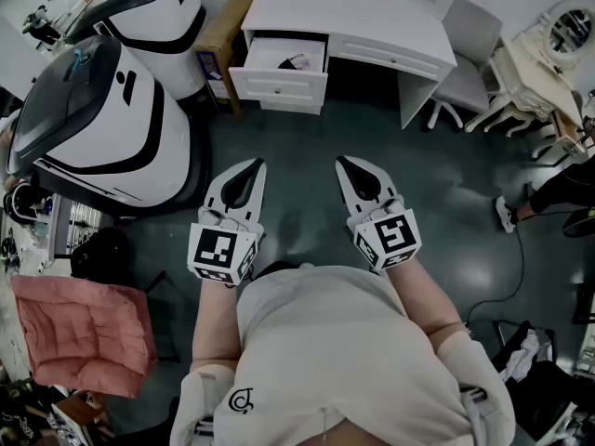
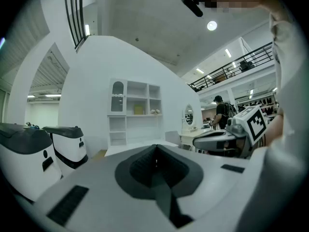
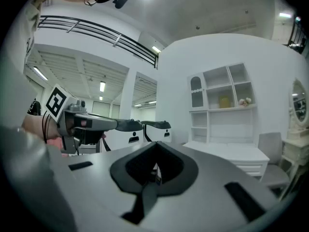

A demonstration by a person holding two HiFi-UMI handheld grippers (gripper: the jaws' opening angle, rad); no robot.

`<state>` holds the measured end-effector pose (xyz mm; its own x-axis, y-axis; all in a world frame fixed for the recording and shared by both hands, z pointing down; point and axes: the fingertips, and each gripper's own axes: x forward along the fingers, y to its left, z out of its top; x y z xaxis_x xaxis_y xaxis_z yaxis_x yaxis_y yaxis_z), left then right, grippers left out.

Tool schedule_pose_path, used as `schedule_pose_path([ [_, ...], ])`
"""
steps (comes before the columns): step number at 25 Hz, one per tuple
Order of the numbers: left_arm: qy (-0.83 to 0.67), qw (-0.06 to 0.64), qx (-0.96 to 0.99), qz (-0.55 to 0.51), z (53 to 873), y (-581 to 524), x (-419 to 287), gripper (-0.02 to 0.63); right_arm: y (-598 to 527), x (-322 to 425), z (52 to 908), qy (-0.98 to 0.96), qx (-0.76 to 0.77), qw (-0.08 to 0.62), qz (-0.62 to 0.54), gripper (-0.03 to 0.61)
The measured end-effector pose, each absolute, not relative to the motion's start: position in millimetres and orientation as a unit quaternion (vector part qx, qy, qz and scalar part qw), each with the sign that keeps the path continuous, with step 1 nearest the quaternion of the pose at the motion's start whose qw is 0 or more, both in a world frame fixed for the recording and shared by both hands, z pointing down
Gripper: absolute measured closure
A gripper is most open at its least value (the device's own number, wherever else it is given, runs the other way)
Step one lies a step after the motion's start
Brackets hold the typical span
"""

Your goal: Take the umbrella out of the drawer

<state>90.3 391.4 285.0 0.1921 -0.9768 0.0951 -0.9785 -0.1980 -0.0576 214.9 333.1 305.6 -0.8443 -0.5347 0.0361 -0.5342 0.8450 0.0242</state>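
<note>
Left gripper (image 1: 256, 165): jaws together, empty
Right gripper (image 1: 344, 163): jaws together, empty
Drawer (image 1: 279, 86): open, far ahead
Risk: closed jaws could shove the umbrella (image 1: 296, 61) deeper instead of gripping

The left gripper (image 1: 254, 163) and the right gripper (image 1: 343, 161) are held out level in front of the person's torso, side by side and a little apart, both pointing forward. Each gripper's jaws are closed together to a point with nothing between them. The marker cube of the left gripper (image 1: 221, 252) and that of the right (image 1: 386, 240) sit at the rear ends, just ahead of the bare forearms (image 1: 423, 297), elbows bent at the sides.
</note>
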Motion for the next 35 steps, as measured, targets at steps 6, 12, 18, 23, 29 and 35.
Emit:
schedule_pose_path([
  [6, -0.632, 0.015, 0.773, 0.052, 289.5, 389.3, 91.7, 0.6, 331.1, 216.9, 310.6, -0.961, 0.277, 0.022, -0.003, 0.575],
  [12, -0.636, 0.021, 0.77, 0.046, 288.6, 388.4, 89.9, 0.6, 327.3, 216.6, 312.7, -0.964, 0.264, 0.018, 0.015, 0.575],
  [18, -0.633, 0.046, 0.77, 0.057, 307.3, 383.1, 87.8, 0.6, 322.0, 215.4, 326.7, -0.962, 0.269, 0.021, 0.039, 0.572],
  [23, -0.629, 0.062, 0.771, 0.07, 325.7, 364.8, 75.5, 0.6, 304.3, 206.1, 347.3, -0.958, 0.278, 0.039, 0.056, 0.572],
  [29, -0.617, 0.064, 0.781, 0.067, 335.0, 309.0, 36.1, 0.6, 255.8, 170.3, 356.9, -0.952, 0.296, 0.052, 0.053, 0.572],
  [35, -0.595, 0.066, 0.799, 0.062, 333.6, 220.2, -36.5, 0.6, 178.0, 103.2, 357.5, -0.942, 0.324, 0.066, 0.051, 0.572],
])
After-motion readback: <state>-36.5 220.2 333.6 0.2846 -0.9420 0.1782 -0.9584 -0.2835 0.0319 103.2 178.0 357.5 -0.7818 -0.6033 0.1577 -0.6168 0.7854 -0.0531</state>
